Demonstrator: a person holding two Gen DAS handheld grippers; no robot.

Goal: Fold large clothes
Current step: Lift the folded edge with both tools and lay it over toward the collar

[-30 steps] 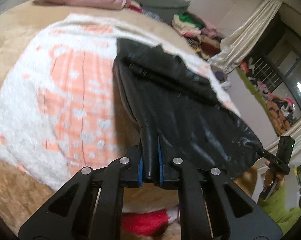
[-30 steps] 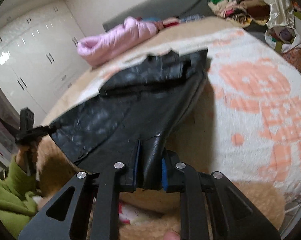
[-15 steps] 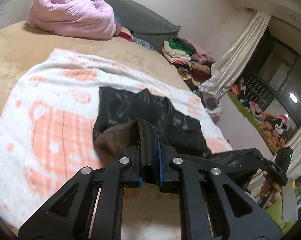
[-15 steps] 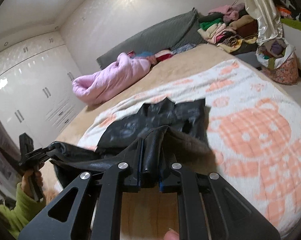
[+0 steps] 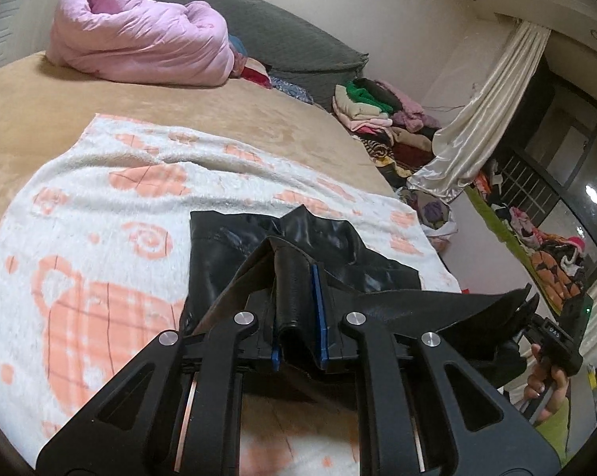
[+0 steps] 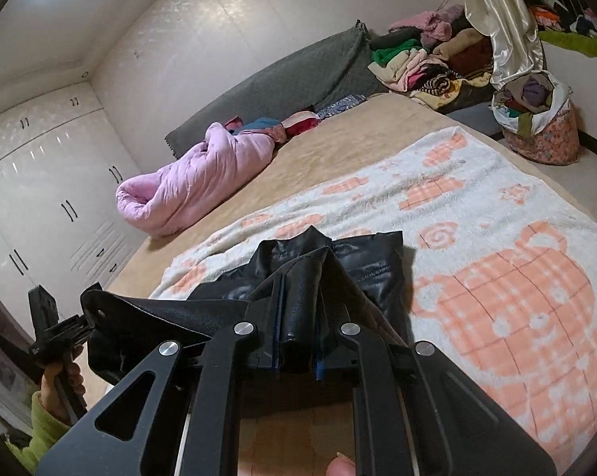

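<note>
Fingers [image 5: 316, 309] hide the pinched black garment's [image 5: 227, 250] hem.

My left hand-held gripper [image 5: 298, 309] covers the black leather garment's [image 5: 235, 261] near hem and the blanket [image 5: 100, 206] beneath it. My right hand-held gripper [image 6: 298, 309] hides the same hem. My sleeve [image 6: 41, 432] runs off the frame's edge behind it, and the folded garment's underside is unseen.

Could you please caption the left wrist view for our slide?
Left gripper clamps a black leather garment lifted over the peach-patterned blanket.
</note>
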